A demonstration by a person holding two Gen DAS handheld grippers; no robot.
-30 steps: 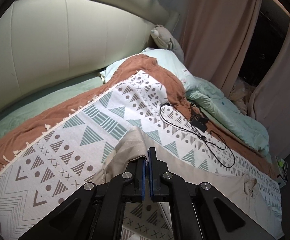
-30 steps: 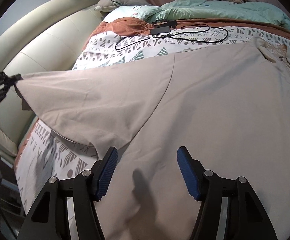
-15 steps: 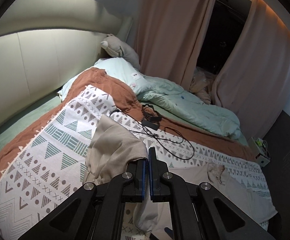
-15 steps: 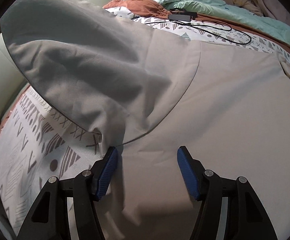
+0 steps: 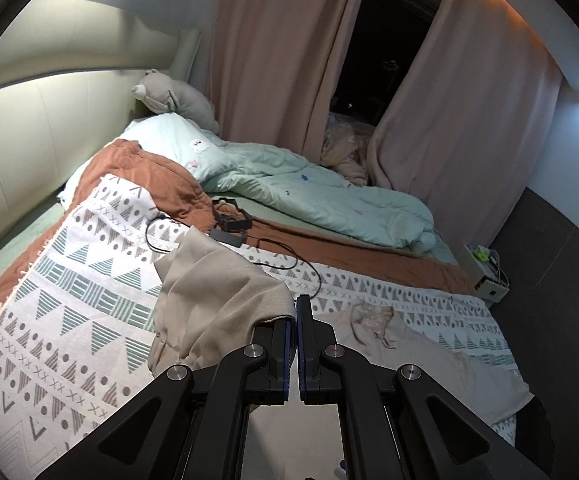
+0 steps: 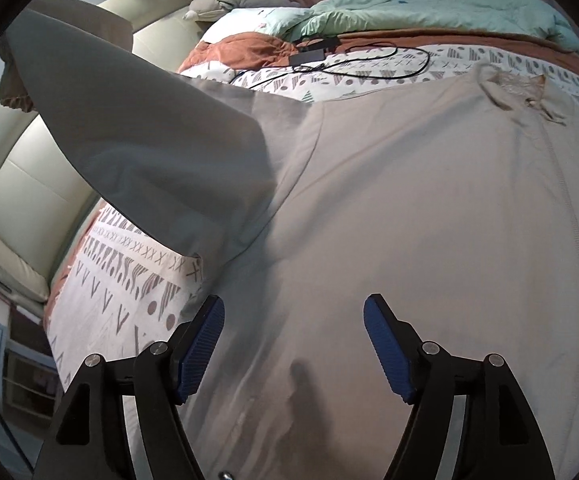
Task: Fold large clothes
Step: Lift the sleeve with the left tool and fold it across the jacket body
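Your left gripper [image 5: 294, 320] pinches the sleeve of the large beige cotton shirt [image 6: 429, 208] lying on the patterned blanket [image 5: 81, 280]; your right gripper [image 6: 293, 344] hovers open. The black cable [image 6: 369, 60] at twelve o'clock could snag.

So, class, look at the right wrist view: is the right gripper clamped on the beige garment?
No: the right gripper has its jaws spread wide apart above the beige garment, gripping no cloth.
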